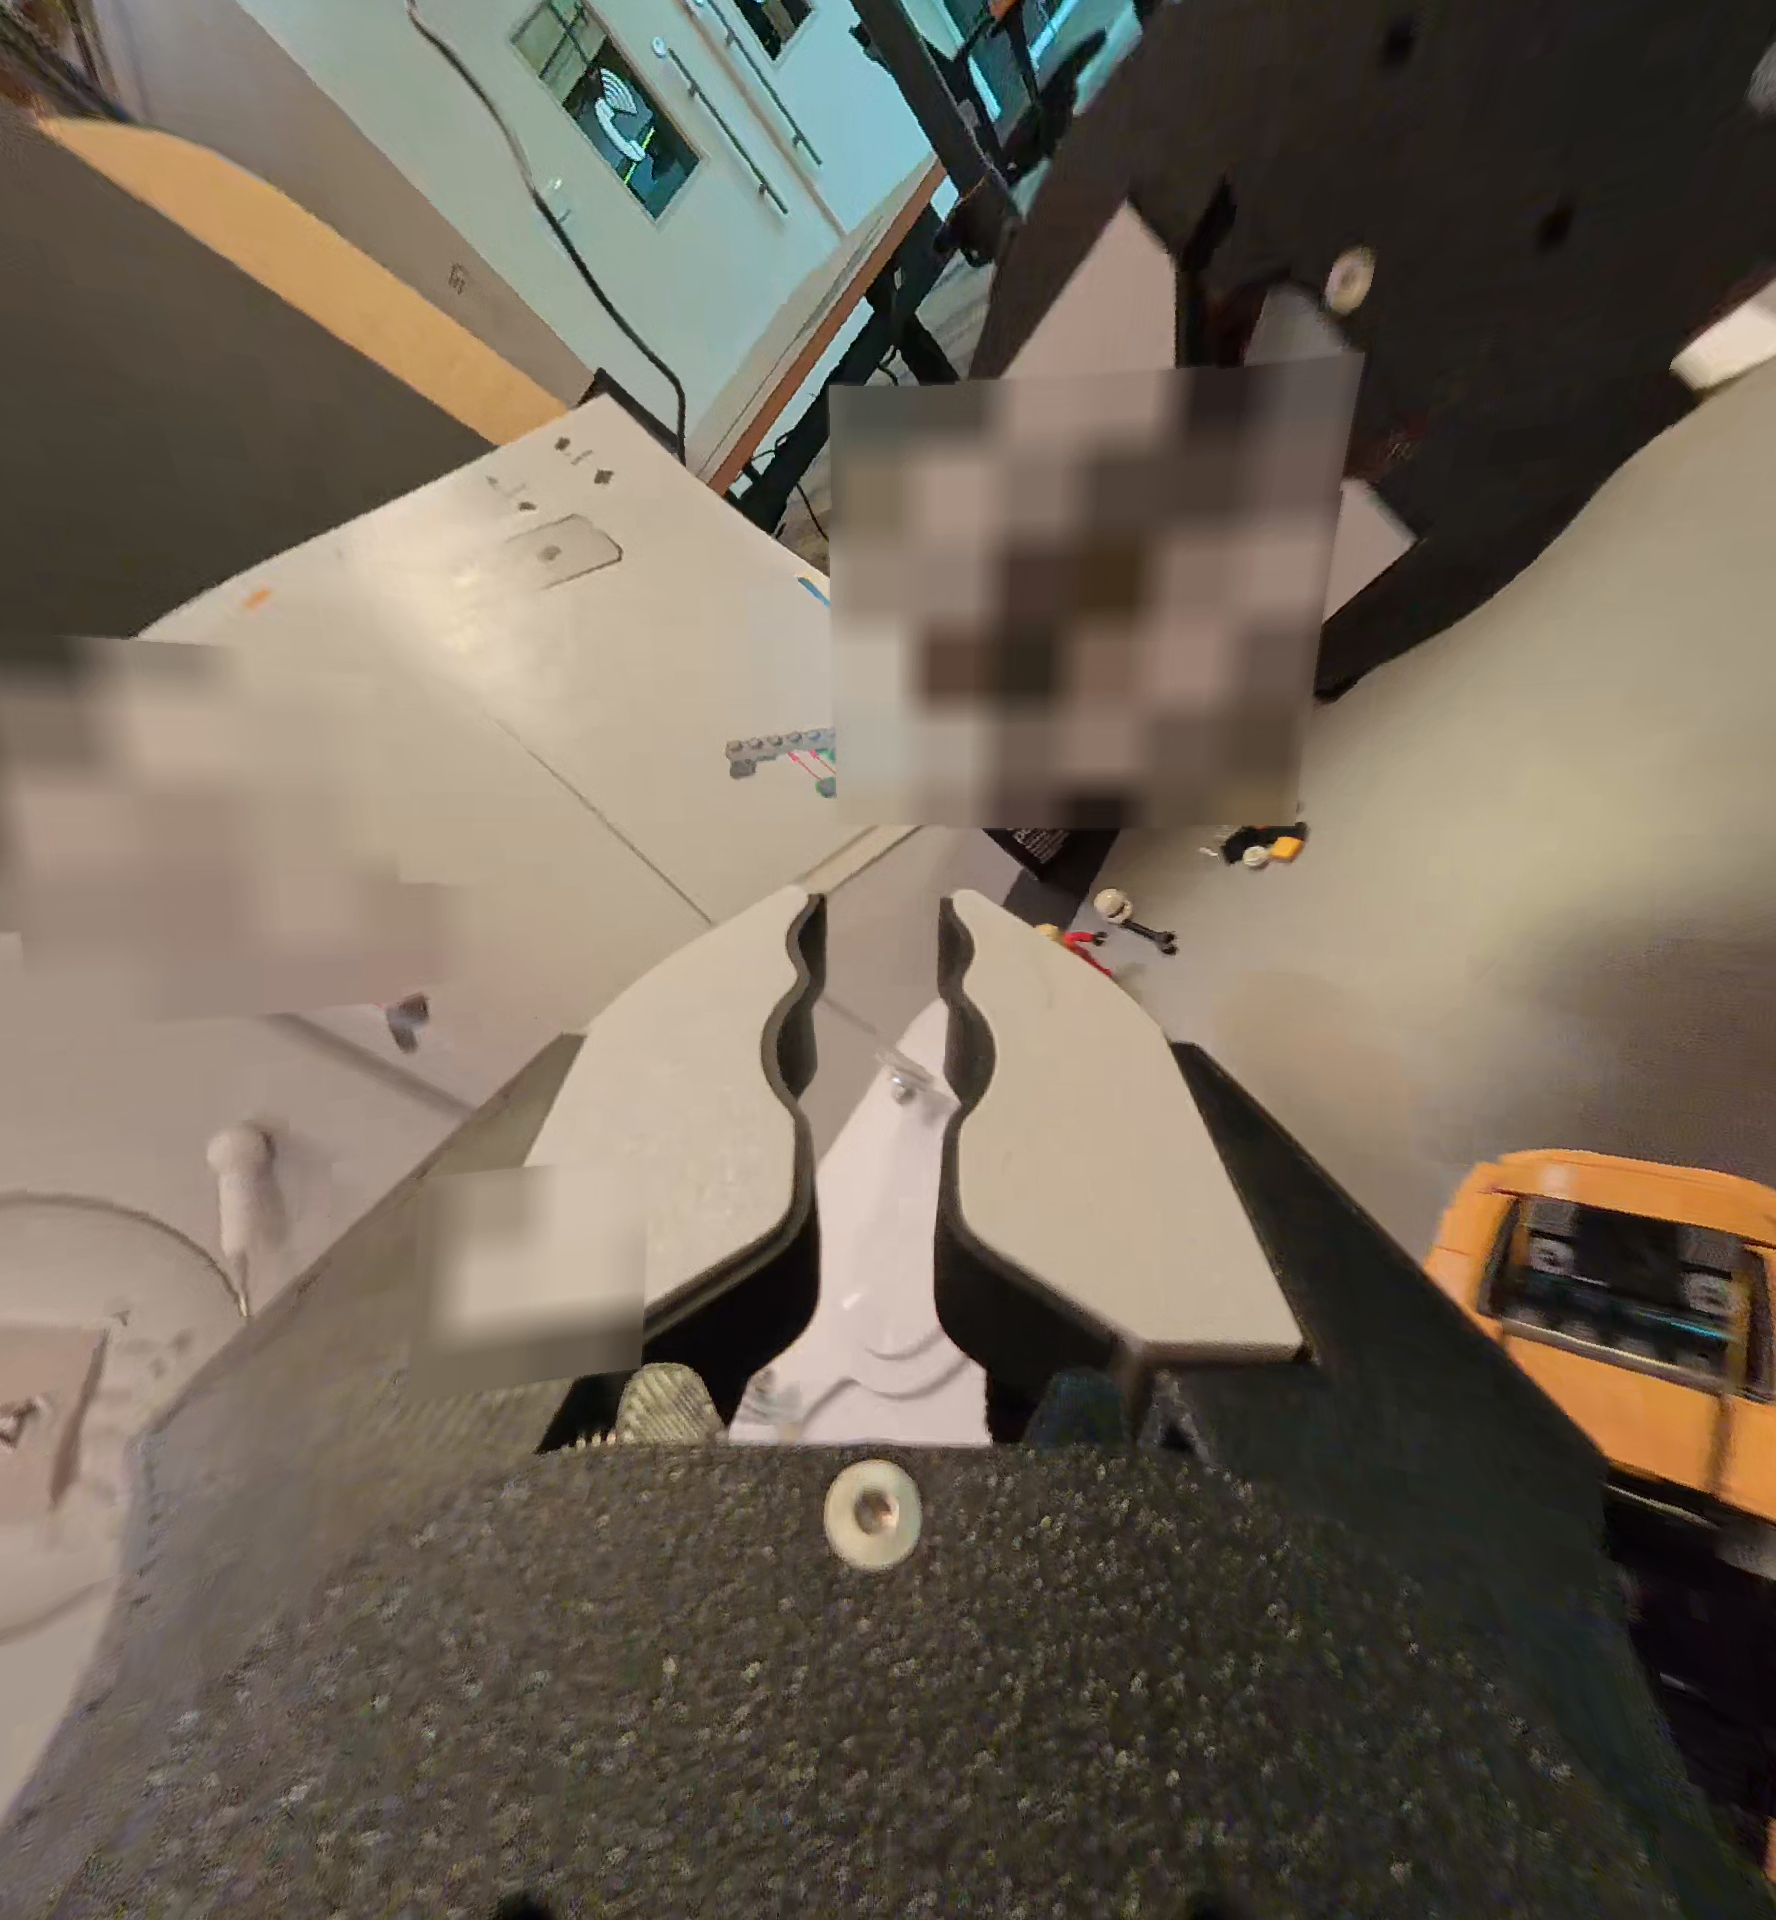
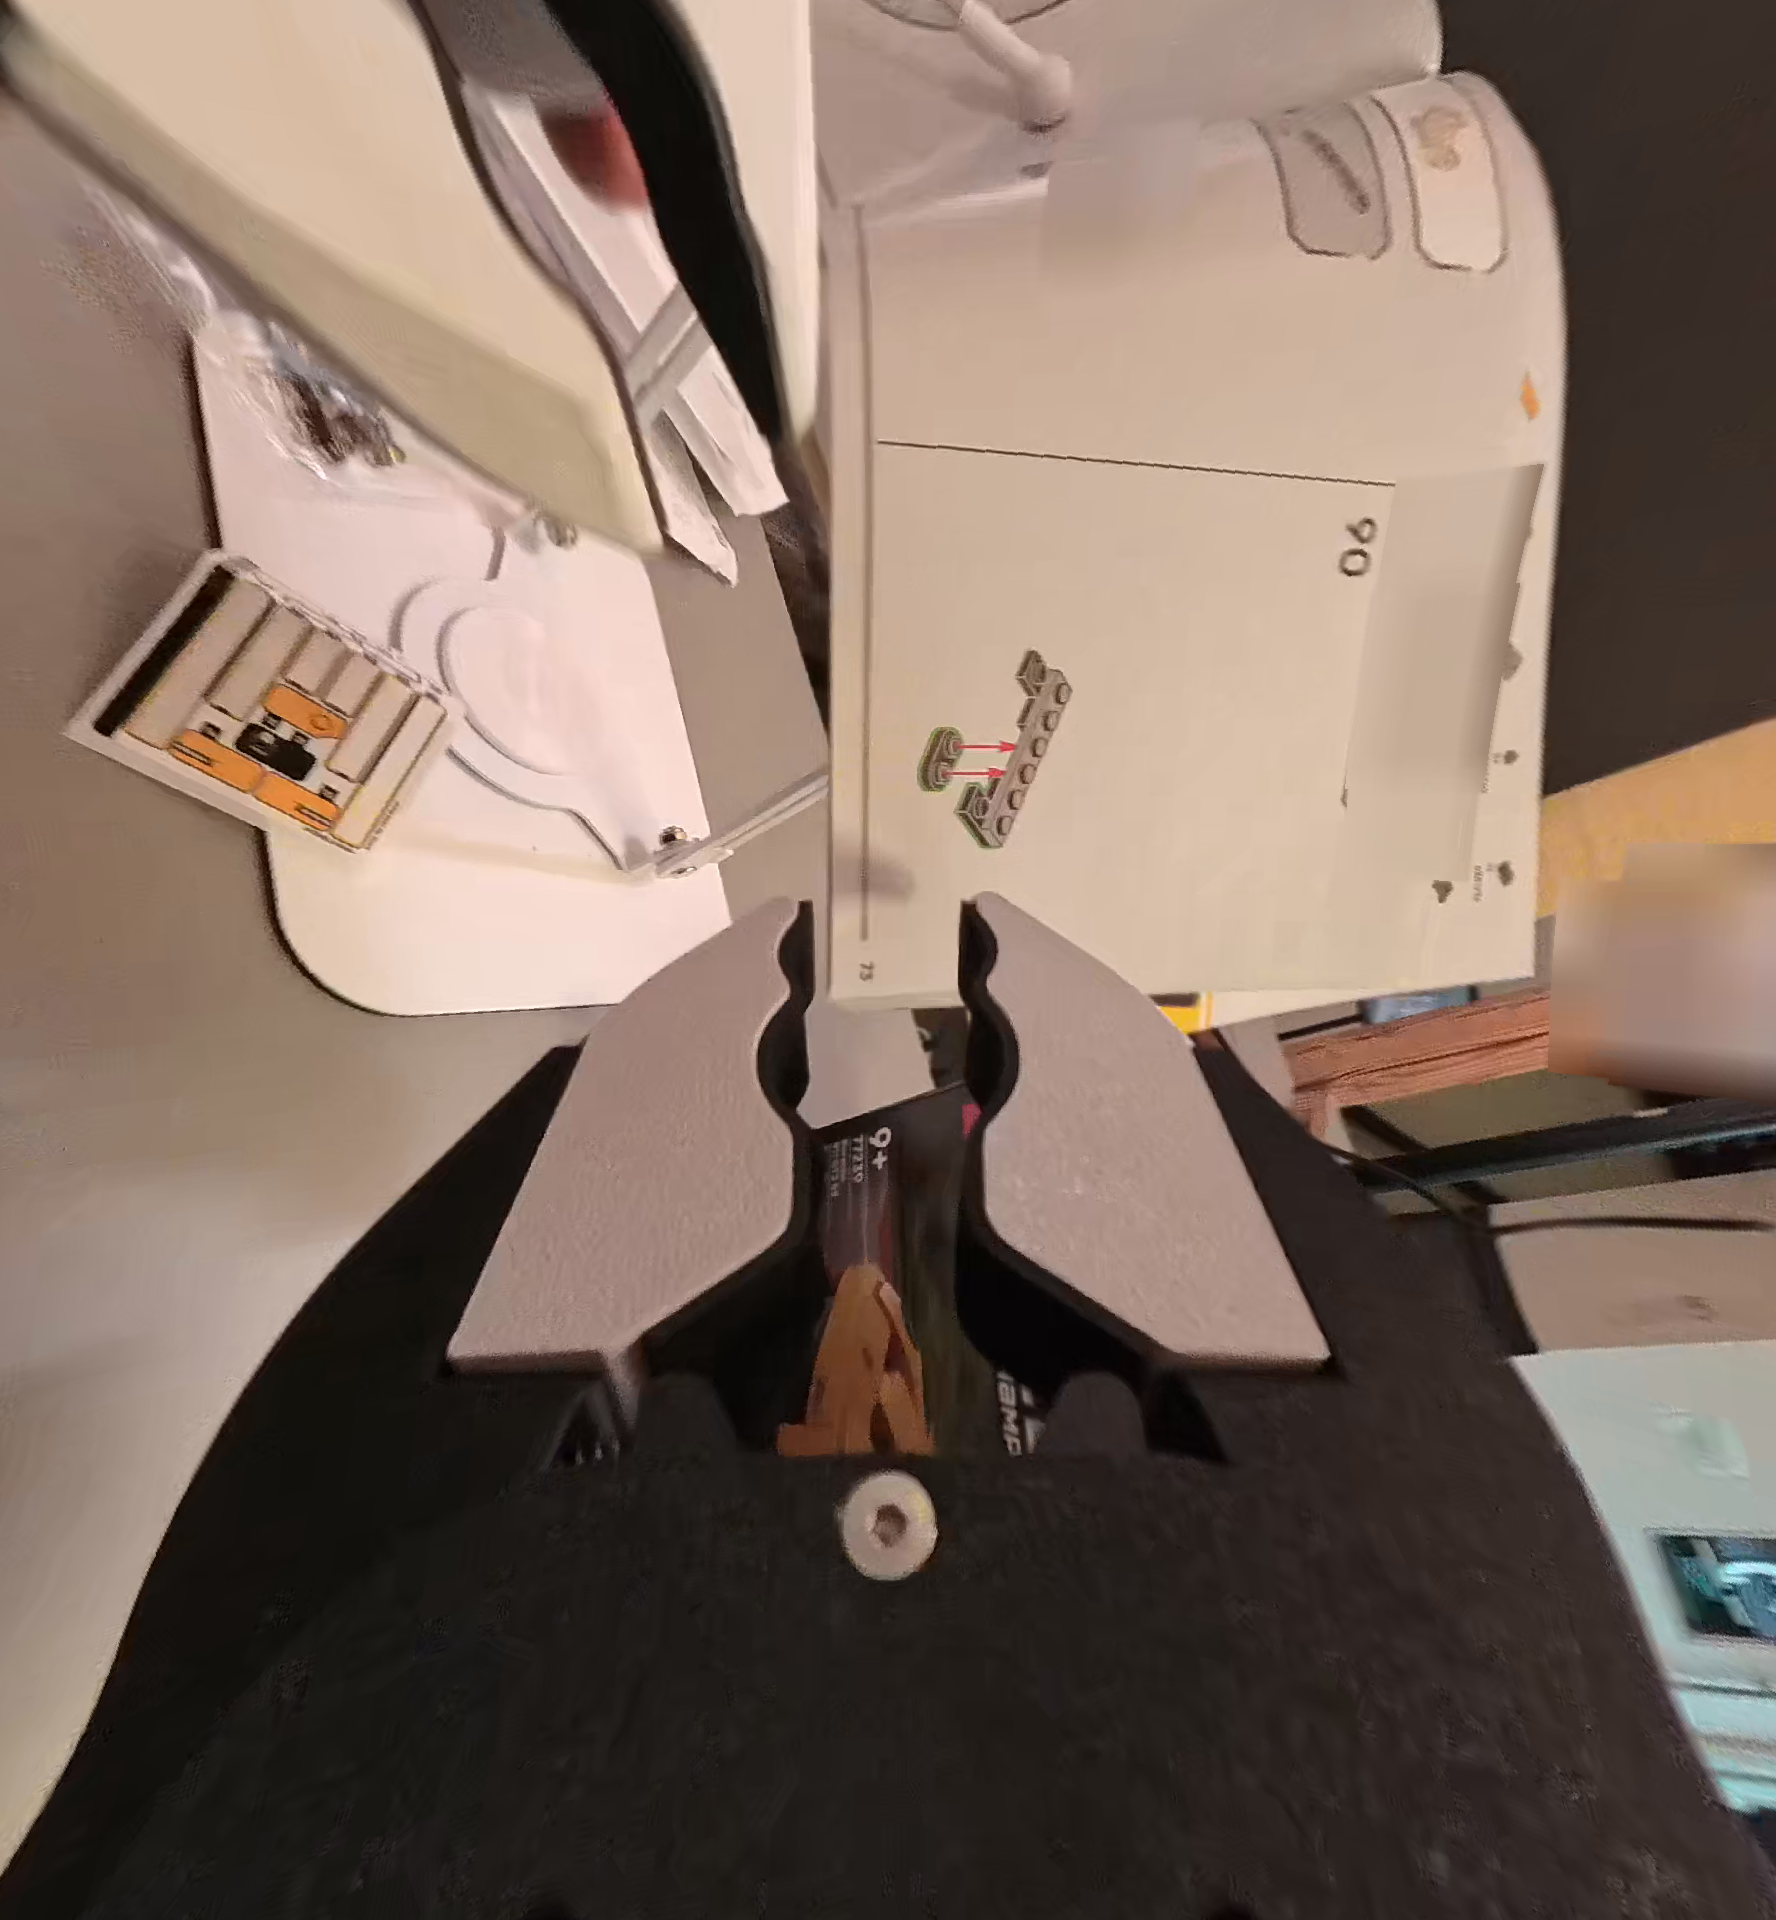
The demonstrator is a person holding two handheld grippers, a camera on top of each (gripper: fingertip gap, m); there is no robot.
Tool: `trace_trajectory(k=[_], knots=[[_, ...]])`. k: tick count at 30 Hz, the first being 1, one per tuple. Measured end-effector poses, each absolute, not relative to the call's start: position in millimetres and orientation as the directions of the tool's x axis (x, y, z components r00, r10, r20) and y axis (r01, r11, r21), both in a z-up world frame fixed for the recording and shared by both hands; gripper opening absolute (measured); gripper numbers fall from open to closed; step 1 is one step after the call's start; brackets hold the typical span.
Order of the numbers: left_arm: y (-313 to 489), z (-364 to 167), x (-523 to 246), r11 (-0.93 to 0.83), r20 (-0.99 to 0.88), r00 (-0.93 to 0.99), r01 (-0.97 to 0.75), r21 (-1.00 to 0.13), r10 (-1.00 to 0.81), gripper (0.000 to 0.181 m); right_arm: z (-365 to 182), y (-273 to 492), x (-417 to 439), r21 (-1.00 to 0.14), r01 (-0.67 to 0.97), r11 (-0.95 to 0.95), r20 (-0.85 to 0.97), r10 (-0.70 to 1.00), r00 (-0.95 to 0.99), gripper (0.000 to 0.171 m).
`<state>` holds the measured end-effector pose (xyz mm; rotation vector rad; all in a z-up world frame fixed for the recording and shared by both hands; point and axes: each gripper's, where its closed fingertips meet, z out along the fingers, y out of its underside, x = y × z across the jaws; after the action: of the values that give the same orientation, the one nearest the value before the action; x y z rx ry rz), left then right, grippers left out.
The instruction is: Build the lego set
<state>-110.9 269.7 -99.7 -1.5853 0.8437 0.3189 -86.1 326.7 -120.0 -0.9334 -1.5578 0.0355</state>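
The orange lego car [image 1: 1642, 1320] stands at the right in the left wrist view. The open instruction booklet [image 2: 1123, 582] lies ahead of my right gripper [image 2: 884, 914], which is open and empty; the booklet's near corner shows between its tips. The booklet also shows in the left wrist view [image 1: 510, 623]. My left gripper [image 1: 873, 914] is open and empty above a white plastic tray [image 1: 879, 1226]. Small loose lego pieces [image 1: 1263, 842] lie on the grey table beyond it. The other gripper's black body [image 1: 1435, 156] hangs at the upper right.
A sticker sheet [image 2: 260, 717] lies on the white tray [image 2: 510, 935] at the left. The left gripper's grey finger [image 2: 396, 343] crosses above it, blurred. The dark lego box [image 2: 884, 1195] lies under my right gripper. A small wrench piece [image 1: 1154, 935] lies near the loose parts. From either gripper's tips it is about 15 cm to the orange lego car [image 1: 1642, 1320].
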Motion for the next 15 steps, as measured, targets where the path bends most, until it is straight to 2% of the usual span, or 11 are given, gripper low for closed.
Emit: trace_trajectory(k=[2, 4, 9, 12, 15], knots=[[255.7, -101.2, -113.2, 0.002, -0.58, 0.744, -0.614, -0.789, -0.332, 0.018, -124.1, 331.8, -89.7, -0.459, 0.541, 0.704, 0.861, 0.503, 0.077, 0.026], [242.8, -103.5, -116.7, -0.015, -0.521, 0.789, -0.555, -0.832, -0.326, 0.015, -126.1, 335.0, -92.0, -0.423, 0.545, 0.724, 0.883, 0.464, 0.068, 0.014], [217.1, -111.3, -131.5, -0.049, -0.411, 0.858, -0.446, -0.894, -0.308, 0.013, -127.1, 340.0, -89.3, -0.386, 0.559, 0.734, 0.893, 0.449, 0.027, 0.0], [206.4, -117.4, -141.1, -0.064, -0.374, 0.877, -0.41, -0.91, -0.303, 0.012, -130.5, 341.3, -86.6, -0.365, 0.571, 0.735, 0.889, 0.457, -0.021, 0.002], [199.2, -120.9, -149.0, -0.07, -0.357, 0.885, -0.393, -0.917, -0.298, 0.012, -137.1, 336.8, -86.0, -0.35, 0.575, 0.739, 0.884, 0.463, -0.057, 0.021]])
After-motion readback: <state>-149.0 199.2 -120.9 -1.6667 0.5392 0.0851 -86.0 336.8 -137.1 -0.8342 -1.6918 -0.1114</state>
